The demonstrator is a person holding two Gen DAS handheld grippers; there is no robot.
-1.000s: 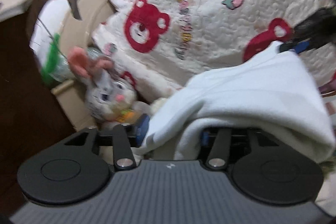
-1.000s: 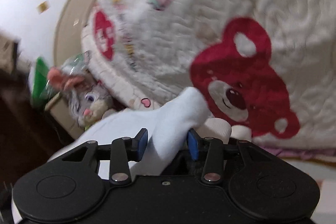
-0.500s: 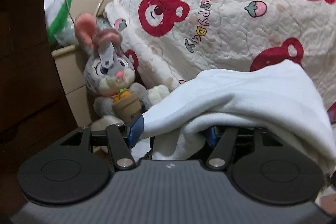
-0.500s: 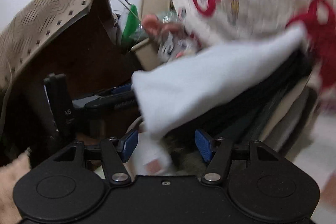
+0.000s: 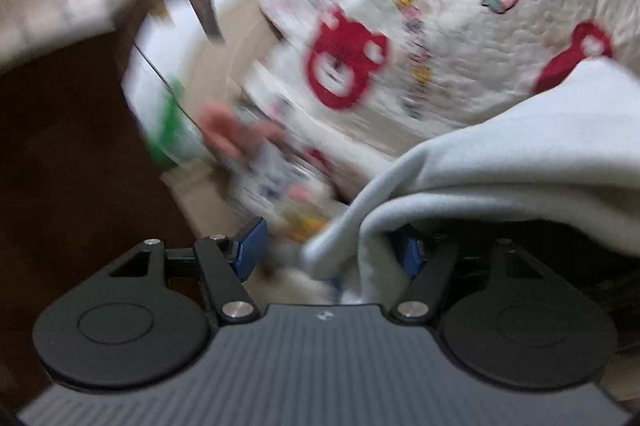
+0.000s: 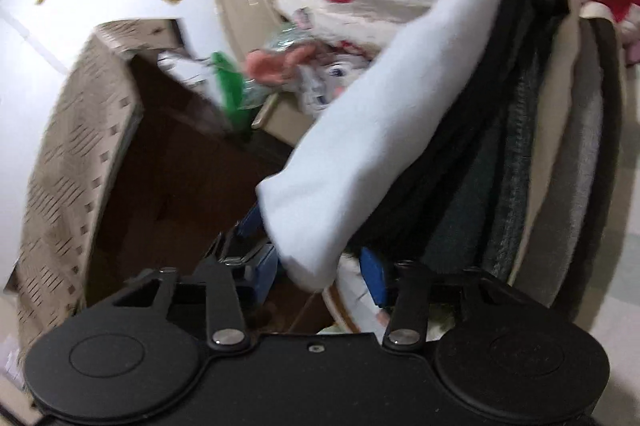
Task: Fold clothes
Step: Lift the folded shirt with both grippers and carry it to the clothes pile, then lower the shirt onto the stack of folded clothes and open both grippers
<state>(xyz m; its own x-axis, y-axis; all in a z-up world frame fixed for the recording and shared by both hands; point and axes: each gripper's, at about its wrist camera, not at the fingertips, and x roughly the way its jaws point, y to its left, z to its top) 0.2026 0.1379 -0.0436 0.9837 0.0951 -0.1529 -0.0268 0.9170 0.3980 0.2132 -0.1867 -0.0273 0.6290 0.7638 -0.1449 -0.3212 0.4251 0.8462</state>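
The pale blue garment (image 6: 384, 130) lay on top of a stack of dark folded clothes (image 6: 500, 162) at the edge of the bed, beside the bear-print quilt (image 5: 460, 38). In the right wrist view it ran as a long band from its near end, just ahead of the right gripper (image 6: 320, 272), up and away to the right toward the quilt. That gripper stood wide, its blue pads clear of the cloth on either side, holding nothing. The left gripper (image 5: 332, 254) was also spread wide; the garment's folded edge (image 5: 480, 178) draped over its right finger and fell into the gap, but nothing was pinched. Both grippers sat at the garment's near end, so either could close on it. Whether the piece had just been set down folded or was about to be lifted, the views did not settle. A stuffed rabbit (image 6: 304, 74) sat blurred beyond.
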